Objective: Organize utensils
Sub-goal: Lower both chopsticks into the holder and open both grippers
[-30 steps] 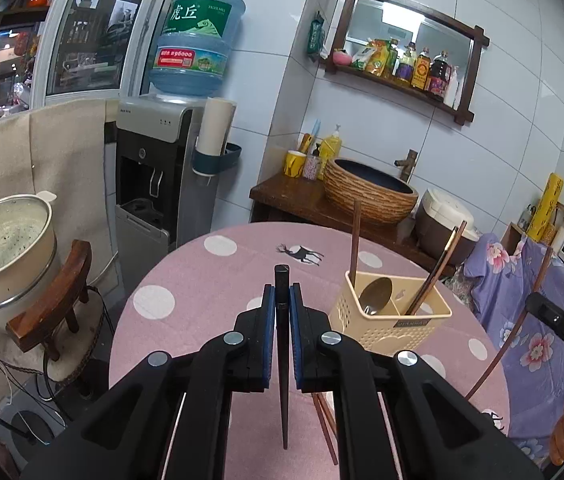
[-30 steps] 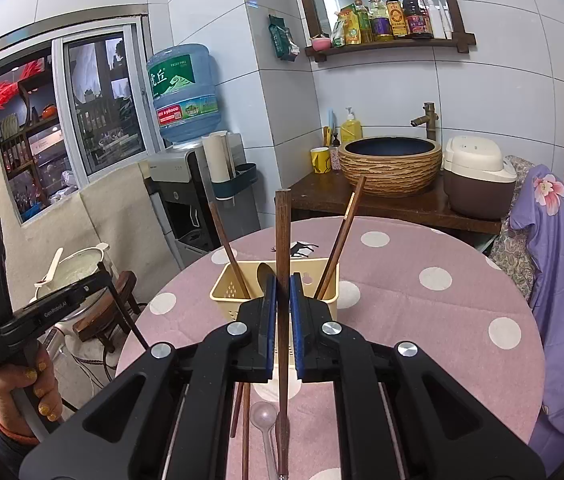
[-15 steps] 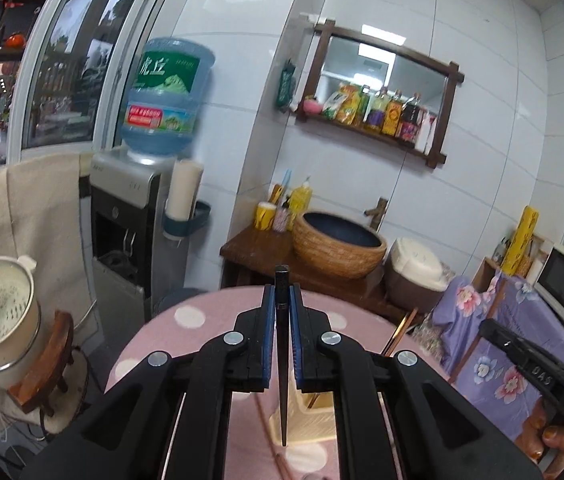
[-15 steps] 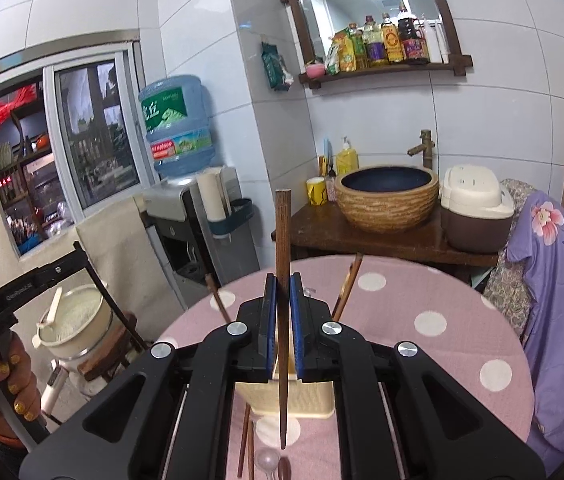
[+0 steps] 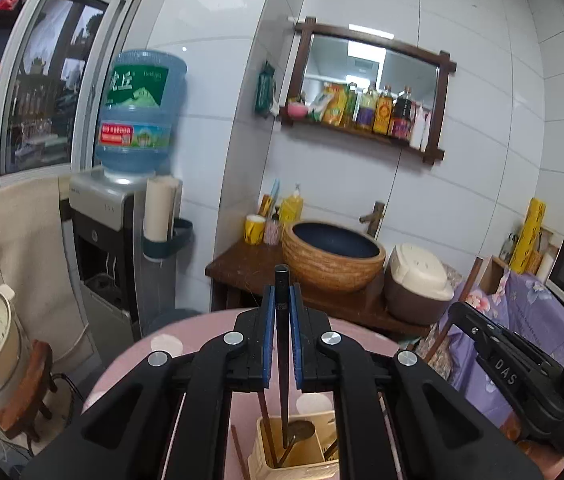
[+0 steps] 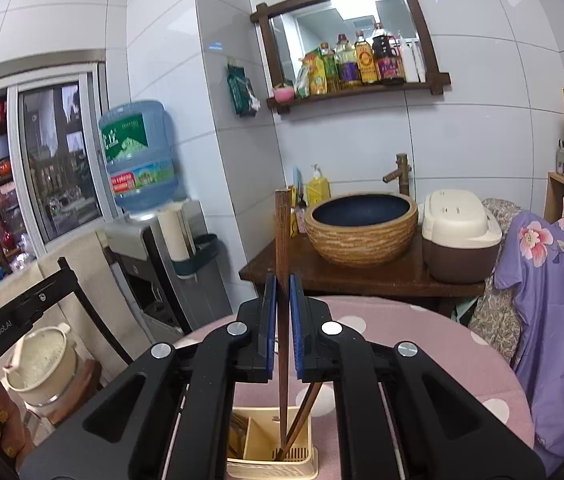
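left gripper (image 5: 282, 336) pinching black chopstick (image 5: 282, 360) upright | right gripper (image 6: 280, 328) clamping brown wooden chopstick (image 6: 282, 320) | both aiming tips into near cream plastic caddy (image 6: 273, 458)

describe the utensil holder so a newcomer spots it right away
Find the round pink table with white polka dots. Directly below the right hand-held gripper stands the utensil holder: a cream plastic caddy with inner dividers. It is the only container on the table, with brown chopsticks leaning inside.

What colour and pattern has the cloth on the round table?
Pink with white dots; the tablecloth shows best in the right wrist view.
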